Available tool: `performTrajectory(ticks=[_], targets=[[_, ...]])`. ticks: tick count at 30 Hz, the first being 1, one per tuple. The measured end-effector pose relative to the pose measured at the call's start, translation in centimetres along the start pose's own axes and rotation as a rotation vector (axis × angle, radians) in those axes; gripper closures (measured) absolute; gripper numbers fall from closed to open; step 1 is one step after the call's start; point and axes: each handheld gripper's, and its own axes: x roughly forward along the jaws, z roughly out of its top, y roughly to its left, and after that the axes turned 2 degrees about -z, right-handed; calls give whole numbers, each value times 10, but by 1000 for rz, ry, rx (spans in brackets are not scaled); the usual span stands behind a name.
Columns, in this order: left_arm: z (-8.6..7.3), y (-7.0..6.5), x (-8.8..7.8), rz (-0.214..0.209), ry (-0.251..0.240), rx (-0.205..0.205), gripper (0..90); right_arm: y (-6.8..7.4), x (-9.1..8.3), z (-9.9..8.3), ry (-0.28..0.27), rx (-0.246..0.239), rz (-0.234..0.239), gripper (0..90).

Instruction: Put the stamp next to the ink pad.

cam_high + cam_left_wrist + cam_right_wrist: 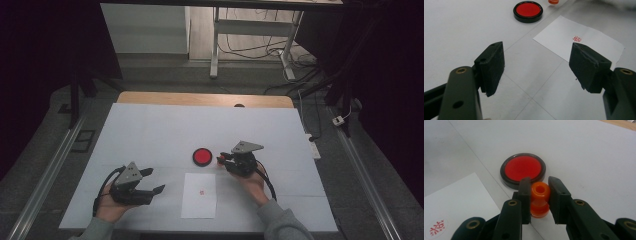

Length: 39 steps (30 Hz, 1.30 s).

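Now the right tongs [537, 195] are clenched on an orange stamp [539, 199], pinched at its waist so it can be carried upright, just beside the red ink pad [523, 169], likely for inking or setting down. The left tongs [536, 67] stand released, holding nothing, low over the table [150, 135] left of the paper [199, 195], idle meanwhile. That paper already bears a red mark [577, 38]. The stamp's face is hidden beneath it; the mark's design is too small to read.

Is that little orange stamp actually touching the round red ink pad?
Cannot tell. In the right gripper view the orange stamp, clamped in the right gripper, overlaps the ink pad's near rim, hiding any gap.
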Motion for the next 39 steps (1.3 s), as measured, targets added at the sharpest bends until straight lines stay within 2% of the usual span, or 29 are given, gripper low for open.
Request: performTrajectory(ticks=[9, 26, 28, 29, 31, 39], targets=[[0, 2, 0, 0, 0, -5, 290, 1, 7, -4, 47, -20, -7, 724], [-2, 3, -2, 6, -2, -12, 287, 1, 7, -5, 49, -19, -7, 715], [-2, 3, -2, 7, -3, -12, 287, 0, 6, -4, 32, -20, -10, 625], [-2, 4, -2, 6, -4, -12, 286, 0, 5, -4, 11, -4, -2, 585], [-2, 4, -2, 7, -4, -13, 286, -1, 1, -2, -10, 5, 5, 546], [-3, 7, -1, 3, -5, -27, 287, -3, -10, 3, -61, -6, 13, 495]])
